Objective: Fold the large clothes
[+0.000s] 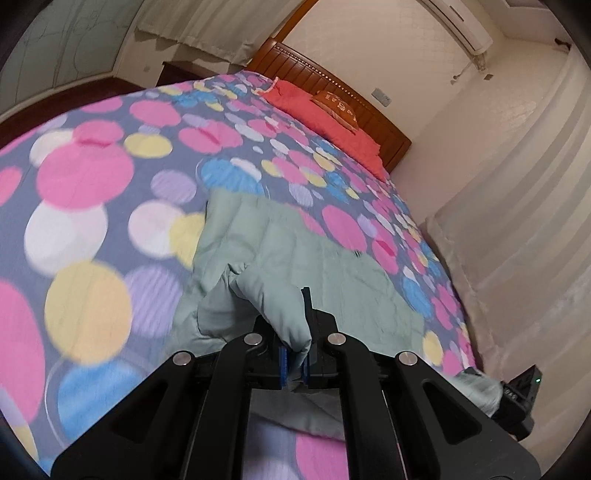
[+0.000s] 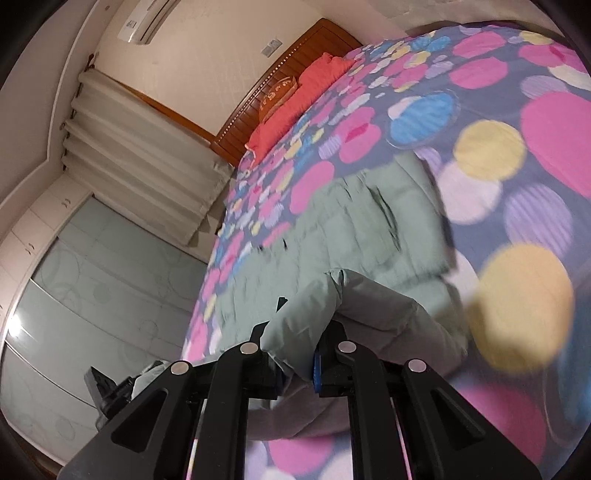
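1. The garment point(image 1: 295, 254) is pale green and quilted. It lies on the bed point(image 1: 92, 177), near the edge closest to both cameras, and most of it is spread flat on the spotted cover.
2. The left gripper point(image 1: 295, 354) has its jaws drawn narrow, clamped on a bunched fold of the garment. The cloth rises from the bed in a ridge and passes between the blue pads point(image 1: 283, 363).
3. The right gripper point(image 2: 295, 354) is likewise nearly closed on a thick fold of the garment point(image 2: 369, 229). The fabric fills the gap between the jaws, and 1 blue pad point(image 2: 316, 369) shows at its right side.
4. In each view the other gripper shows at the frame edge, low on the right in the left view point(image 1: 521, 395) and low on the left in the right view point(image 2: 107, 387), with green cloth at it.
5. 2 red pillows point(image 1: 325, 110) lie at the far end of the bed against a wooden headboard point(image 1: 332, 81).
6. An air conditioner point(image 1: 461, 22) hangs high on the wall, and curtains point(image 2: 147, 155) hang beside the bed.
7. Both views are blurred over the nearer part of the cover.
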### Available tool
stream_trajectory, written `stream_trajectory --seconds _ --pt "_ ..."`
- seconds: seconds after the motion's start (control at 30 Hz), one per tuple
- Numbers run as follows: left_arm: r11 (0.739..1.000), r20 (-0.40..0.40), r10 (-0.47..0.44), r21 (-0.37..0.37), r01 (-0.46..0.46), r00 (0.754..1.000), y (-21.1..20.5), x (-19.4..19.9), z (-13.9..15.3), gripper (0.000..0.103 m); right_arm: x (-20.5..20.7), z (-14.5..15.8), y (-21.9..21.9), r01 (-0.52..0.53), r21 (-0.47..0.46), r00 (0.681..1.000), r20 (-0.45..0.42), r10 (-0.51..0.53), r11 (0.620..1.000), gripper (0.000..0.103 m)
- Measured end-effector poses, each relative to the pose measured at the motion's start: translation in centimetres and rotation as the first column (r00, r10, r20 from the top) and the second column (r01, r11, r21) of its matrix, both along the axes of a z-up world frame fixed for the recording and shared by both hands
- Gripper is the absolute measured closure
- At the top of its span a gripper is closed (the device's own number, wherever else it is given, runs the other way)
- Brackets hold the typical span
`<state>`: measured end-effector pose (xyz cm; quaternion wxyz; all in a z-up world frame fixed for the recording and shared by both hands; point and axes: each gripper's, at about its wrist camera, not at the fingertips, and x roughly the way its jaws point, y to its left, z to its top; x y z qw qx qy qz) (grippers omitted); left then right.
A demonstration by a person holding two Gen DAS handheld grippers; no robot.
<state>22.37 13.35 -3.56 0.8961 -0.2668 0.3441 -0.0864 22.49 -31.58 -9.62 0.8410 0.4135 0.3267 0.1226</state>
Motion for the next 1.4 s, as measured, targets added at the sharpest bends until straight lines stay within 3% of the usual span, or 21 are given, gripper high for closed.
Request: stream_trajectory --seconds 0.23,0.53,0.93,1.03,1.1,1.13,1.17,1.2,1.23,1.4 --pt "0.998 -0.036 0.029 0.064 -0.026 0.999 -0.1 8.0 -0.9 0.098 7.9 0.0 -0.3 0.006 -0.021 1.0 -0.025 -0.007 1.0 0.092" --pt "0.988 -0.113 0.055 0.151 -0.038 0.992 -0.3 15.8 -4.6 0.098 17.0 -3.2 -0.9 0.02 -0.101 0.992 -0.121 -0.032 0.995 0.092" --pt "0.958 -0.153 0.052 0.287 -0.006 0.987 -2.0 22.8 -8.1 0.098 23.2 -6.4 -1.3 0.024 -0.184 0.981 -0.185 -0.059 0.983 0.092" --pt "0.946 -0.146 0.037 0.323 0.012 0.989 -2.6 23.1 -8.1 0.096 23.8 -6.6 -1.3 0.022 -0.194 0.981 -0.186 -0.059 0.981 0.087" --pt "0.945 -0.127 0.014 0.326 0.028 0.992 -2.7 23.0 -7.6 0.082 23.6 -6.2 -1.3 0.019 -0.19 0.984 -0.169 -0.052 0.982 0.059" --pt "0.943 -0.111 0.003 0.33 0.034 0.994 -2.7 22.8 -7.3 0.077 23.4 -5.9 -1.3 0.025 -0.192 0.986 -0.158 -0.056 0.981 0.051" --pt "0.941 -0.092 0.001 0.336 0.03 0.996 -2.7 22.4 -6.8 0.06 23.0 -5.3 -1.3 0.042 -0.205 0.988 -0.134 -0.07 0.978 0.04" --pt "0.94 -0.074 0.008 0.341 0.017 0.997 -2.6 22.1 -6.4 0.041 22.6 -4.7 -1.3 0.054 -0.222 0.99 -0.115 -0.081 0.974 0.038" --pt "0.939 -0.054 0.02 0.343 0.0 0.998 -2.4 21.8 -6.0 0.036 22.3 -4.2 -1.2 0.056 -0.237 0.992 -0.099 -0.081 0.97 0.038" --pt "0.962 -0.006 0.084 0.263 -0.08 0.996 -0.6 19.5 -4.1 0.033 20.7 -2.6 0.1 0.03 -0.274 0.997 -0.061 -0.048 0.961 0.038"
